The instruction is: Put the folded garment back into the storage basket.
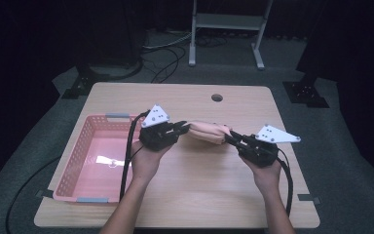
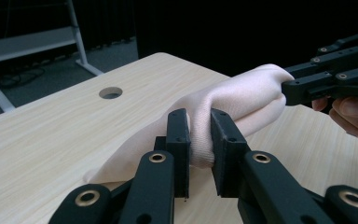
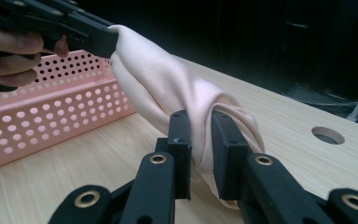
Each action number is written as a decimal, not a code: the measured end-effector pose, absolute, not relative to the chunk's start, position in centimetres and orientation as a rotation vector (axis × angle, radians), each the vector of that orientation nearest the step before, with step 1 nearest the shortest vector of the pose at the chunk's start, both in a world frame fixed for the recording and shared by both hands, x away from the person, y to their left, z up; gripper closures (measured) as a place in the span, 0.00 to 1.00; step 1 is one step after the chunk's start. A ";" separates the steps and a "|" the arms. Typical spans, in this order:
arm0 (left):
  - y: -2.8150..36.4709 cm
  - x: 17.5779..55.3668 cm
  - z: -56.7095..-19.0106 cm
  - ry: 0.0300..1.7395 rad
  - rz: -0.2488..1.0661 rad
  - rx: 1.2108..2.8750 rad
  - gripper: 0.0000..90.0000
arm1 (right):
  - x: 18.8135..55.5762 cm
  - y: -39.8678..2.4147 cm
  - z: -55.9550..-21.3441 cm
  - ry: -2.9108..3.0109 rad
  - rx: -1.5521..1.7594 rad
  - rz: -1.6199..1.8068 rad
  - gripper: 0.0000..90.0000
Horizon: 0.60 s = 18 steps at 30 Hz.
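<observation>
A pale pink cloth hangs bunched between my two grippers over the middle of the wooden table. My left gripper is shut on the cloth's left end. In the left gripper view the cloth is pinched between the jaws of my left gripper. My right gripper is shut on the right end. The right gripper view has the cloth squeezed between the jaws of my right gripper. One loose corner trails onto the table.
A pink perforated basket stands on the left part of the table, its wall close to the left hand. A round cable hole lies at the table's far edge. A metal stand sits on the floor beyond.
</observation>
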<state>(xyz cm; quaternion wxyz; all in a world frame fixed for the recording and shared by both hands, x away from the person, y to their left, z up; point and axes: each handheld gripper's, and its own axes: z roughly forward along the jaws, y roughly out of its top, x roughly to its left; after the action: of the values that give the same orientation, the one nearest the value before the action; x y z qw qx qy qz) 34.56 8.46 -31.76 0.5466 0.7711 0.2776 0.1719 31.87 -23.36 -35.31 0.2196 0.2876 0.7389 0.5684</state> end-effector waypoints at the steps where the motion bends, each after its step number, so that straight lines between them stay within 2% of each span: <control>1: 8.6 34.8 -31.7 0.663 0.400 1.828 0.89 | 32.0 -23.2 -35.3 2.042 0.792 1.571 0.88; 18: 12.8 37.5 -30.1 0.729 0.413 1.796 0.90 | 35.5 -19.0 -34.4 2.034 0.799 1.624 0.90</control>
<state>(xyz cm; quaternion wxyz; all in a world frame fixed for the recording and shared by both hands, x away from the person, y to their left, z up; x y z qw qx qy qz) 37.52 12.76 -30.13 0.5481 0.7580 0.3075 0.1745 35.51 -19.00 -34.41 0.2080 0.2872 0.7307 0.5833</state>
